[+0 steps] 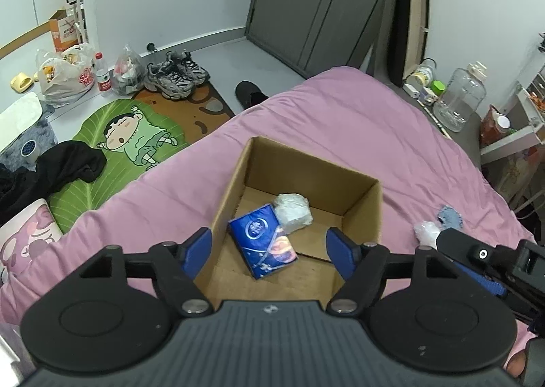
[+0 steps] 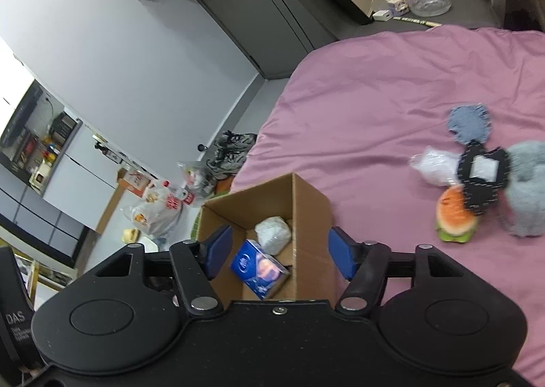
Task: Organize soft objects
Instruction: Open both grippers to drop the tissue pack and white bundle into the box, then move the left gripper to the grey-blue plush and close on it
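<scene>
A blue tissue pack (image 1: 263,240) and white bundle (image 1: 293,208) lie inside the cardboard box (image 1: 361,213) on the pink bed (image 1: 340,121); both the left gripper (image 1: 269,247) and right gripper (image 2: 277,252) hover above, jaws spread, empty; a burger toy (image 2: 455,216) nearby looks blurred.

I am looking into a lived-in bedroom at home. A bed (image 1: 340,135) with a pink sheet fills the middle; on the floor beside it lie a cartoon rug (image 1: 126,145), sneakers (image 1: 177,75) and shopping bags (image 1: 64,75). Beyond the bed stands a grey wardrobe (image 1: 316,2).
</scene>
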`<state>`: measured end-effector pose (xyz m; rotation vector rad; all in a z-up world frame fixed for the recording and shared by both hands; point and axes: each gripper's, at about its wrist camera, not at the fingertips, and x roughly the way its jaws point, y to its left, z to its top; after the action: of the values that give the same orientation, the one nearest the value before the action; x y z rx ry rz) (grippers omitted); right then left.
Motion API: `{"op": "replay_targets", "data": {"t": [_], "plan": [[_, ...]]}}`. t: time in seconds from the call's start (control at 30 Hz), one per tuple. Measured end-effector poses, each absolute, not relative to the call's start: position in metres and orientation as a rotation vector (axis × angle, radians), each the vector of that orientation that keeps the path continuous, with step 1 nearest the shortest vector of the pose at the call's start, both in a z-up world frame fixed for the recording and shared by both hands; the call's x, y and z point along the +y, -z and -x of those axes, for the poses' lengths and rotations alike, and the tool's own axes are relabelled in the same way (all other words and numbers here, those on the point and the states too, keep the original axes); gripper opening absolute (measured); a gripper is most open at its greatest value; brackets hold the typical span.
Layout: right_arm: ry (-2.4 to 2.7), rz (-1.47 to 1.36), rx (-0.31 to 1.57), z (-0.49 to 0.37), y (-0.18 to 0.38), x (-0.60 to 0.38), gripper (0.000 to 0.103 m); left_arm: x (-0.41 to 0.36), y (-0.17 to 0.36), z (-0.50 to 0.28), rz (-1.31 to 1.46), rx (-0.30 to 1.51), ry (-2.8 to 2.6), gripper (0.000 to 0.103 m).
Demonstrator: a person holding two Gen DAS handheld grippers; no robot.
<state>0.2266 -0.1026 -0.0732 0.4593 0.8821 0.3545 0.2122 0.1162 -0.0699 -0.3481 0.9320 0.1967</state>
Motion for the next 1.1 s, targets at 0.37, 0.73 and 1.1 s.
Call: {"op": "replay_targets", "data": {"t": [0.37, 0.73, 1.1], "plan": [[-0.320, -0.335, 0.834, -0.202, 0.037, -0.144, 0.091, 0.088, 0.040, -0.195, 0.299, 0.898, -0.180, 0.084], [-0.252, -0.316, 0.830, -0.192, 0.032, -0.208, 0.093, 0.045, 0.022, -0.183, 0.249, 0.861, -0.136, 0.094], [-0.219, -0.371, 0.810, -0.190, 0.035, -0.252, 0.100, 0.005, 0.013, -0.184, 0.214, 0.854, -0.123, 0.094]]}}
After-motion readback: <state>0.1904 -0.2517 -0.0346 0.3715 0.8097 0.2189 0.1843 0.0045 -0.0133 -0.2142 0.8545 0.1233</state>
